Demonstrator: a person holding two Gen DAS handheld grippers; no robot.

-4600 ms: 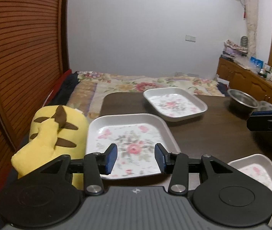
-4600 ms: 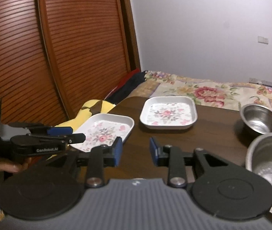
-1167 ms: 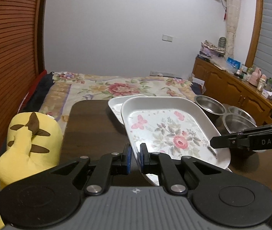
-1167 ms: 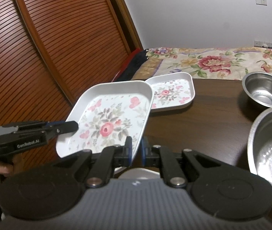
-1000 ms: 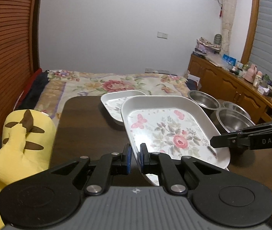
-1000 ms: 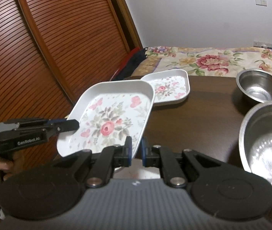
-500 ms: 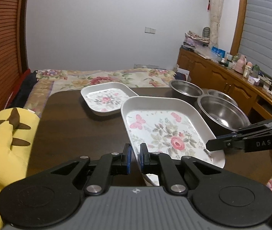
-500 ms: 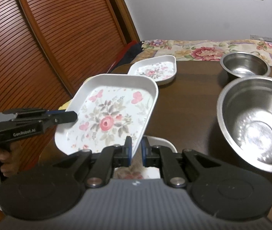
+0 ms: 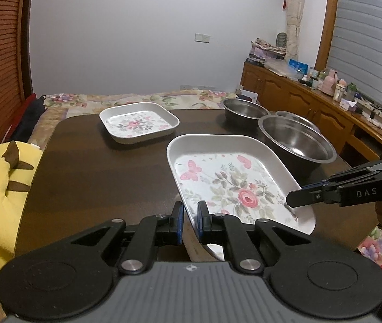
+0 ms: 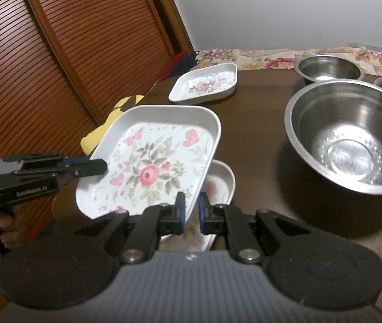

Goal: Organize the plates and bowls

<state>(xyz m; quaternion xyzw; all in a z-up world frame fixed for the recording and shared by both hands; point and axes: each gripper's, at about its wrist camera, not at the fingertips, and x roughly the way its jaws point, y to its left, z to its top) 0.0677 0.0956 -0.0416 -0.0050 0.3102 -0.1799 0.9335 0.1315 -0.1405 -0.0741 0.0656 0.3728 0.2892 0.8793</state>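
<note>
Holding one flowered plate (image 9: 231, 185) between them, both grippers are closed on its rim: the left gripper (image 9: 189, 222) pinches the near left edge, and the right gripper (image 10: 190, 212) pinches the opposite edge. The plate is in the air above the dark table (image 9: 88, 167), tilted, and under it lies a smaller flowered plate (image 10: 219, 183). Another flowered plate (image 9: 138, 125) stands far behind the lifted one, and the big steel bowl (image 10: 347, 137) is just to its right. I think the danger is the thin grip: if one hand goes lower or faster, the rim may slip out, and the plate could fall crooked on the lower plate or knock the bowl.
</note>
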